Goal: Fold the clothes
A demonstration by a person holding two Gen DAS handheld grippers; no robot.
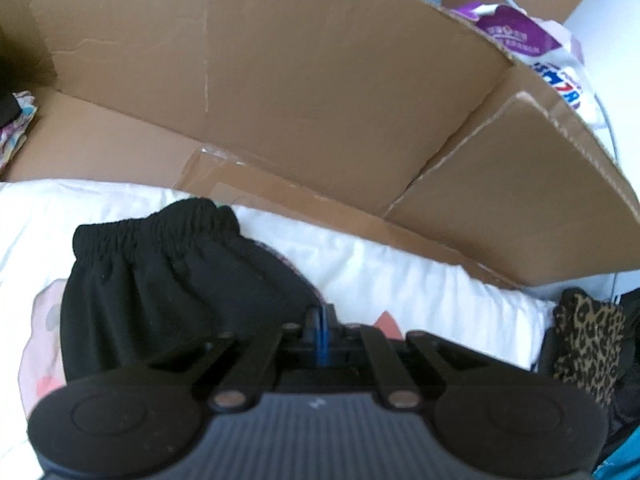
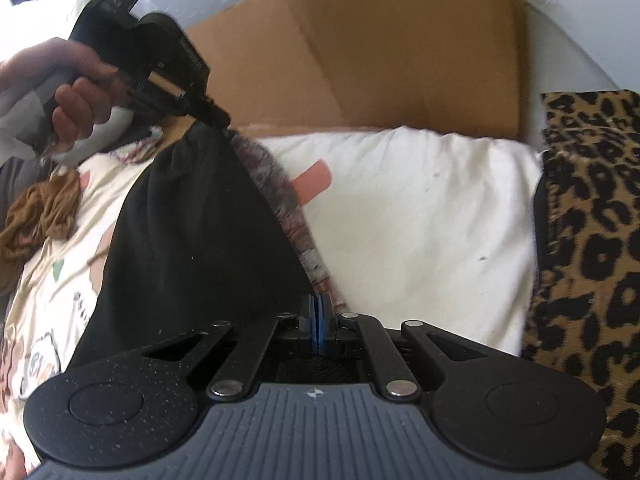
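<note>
Brown cardboard (image 1: 304, 80) stands up like a wall behind a white pillow (image 2: 420, 208), and on the pillow lies the thing to fold — a pair of black shorts (image 2: 188, 232) with a stretchy waistband (image 1: 156, 224). The shorts run long from the end near the cardboard down toward the right gripper (image 2: 319, 326), so their long side points away from it, up and a bit to the left. Both grippers hold the same edge of the shorts, the edge that faces the bare part of the pillow, where a grey patterned cloth (image 2: 280, 200) peeks out from under. The right gripper pinches that edge at the end far from the cardboard; its blue pads are pressed together with black cloth between them, as far as I can see. The left gripper (image 2: 218, 114) bites the same edge at the end next to the cardboard, and it too looks squeezed tight on the cloth. A hand (image 2: 68, 92) holds it tipped down from above. I think the two hold the edge stretched between them, ready to be lifted or laid over. Which fold this is I cannot tell. A leopard print cloth (image 2: 592, 220) lies on the far side of the pillow from the shorts.
</note>
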